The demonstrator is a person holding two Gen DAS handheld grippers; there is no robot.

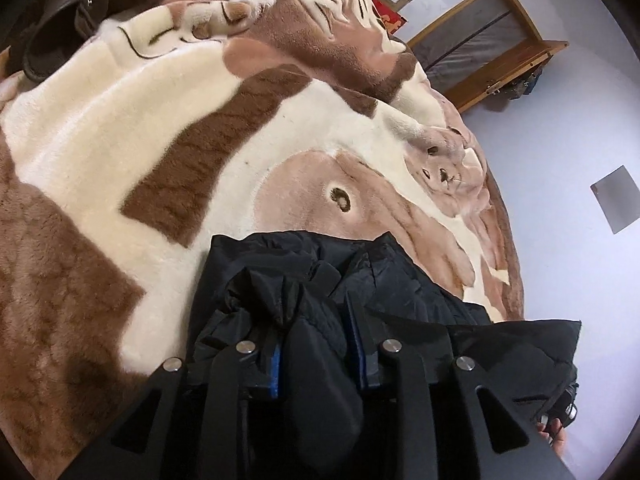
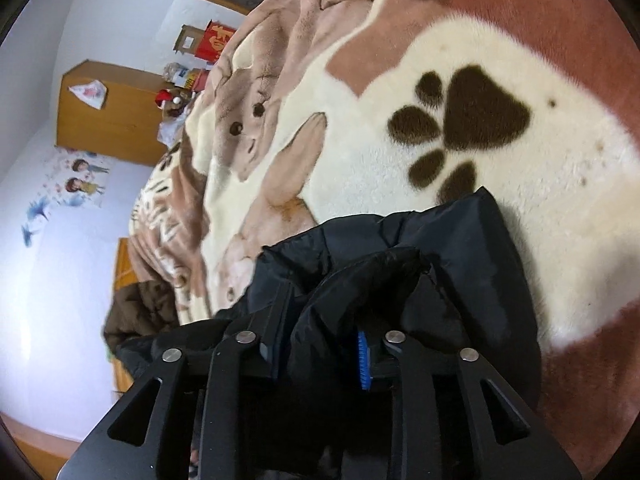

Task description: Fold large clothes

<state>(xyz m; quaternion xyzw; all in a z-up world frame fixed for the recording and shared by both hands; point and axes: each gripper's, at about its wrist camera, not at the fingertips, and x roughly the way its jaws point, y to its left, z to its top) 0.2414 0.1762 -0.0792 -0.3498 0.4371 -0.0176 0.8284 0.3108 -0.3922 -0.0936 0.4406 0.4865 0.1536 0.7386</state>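
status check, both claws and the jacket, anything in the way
Left claw shut on black jacket. Right claw shut on same jacket, bunched, lifted over plush blanket. Brown garment off to the side, not in the way.

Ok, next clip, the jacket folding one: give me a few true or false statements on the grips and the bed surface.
1. The left gripper is closed on black jacket fabric. True.
2. The right gripper is open and holds nothing. False: jacket fabric is bunched between its fingers.
3. The jacket lies on a plush blanket in cream and brown. True.
4. The blanket near the right gripper shows a red star. False: it shows a dark brown paw print.
5. The jacket is white. False: it is black.
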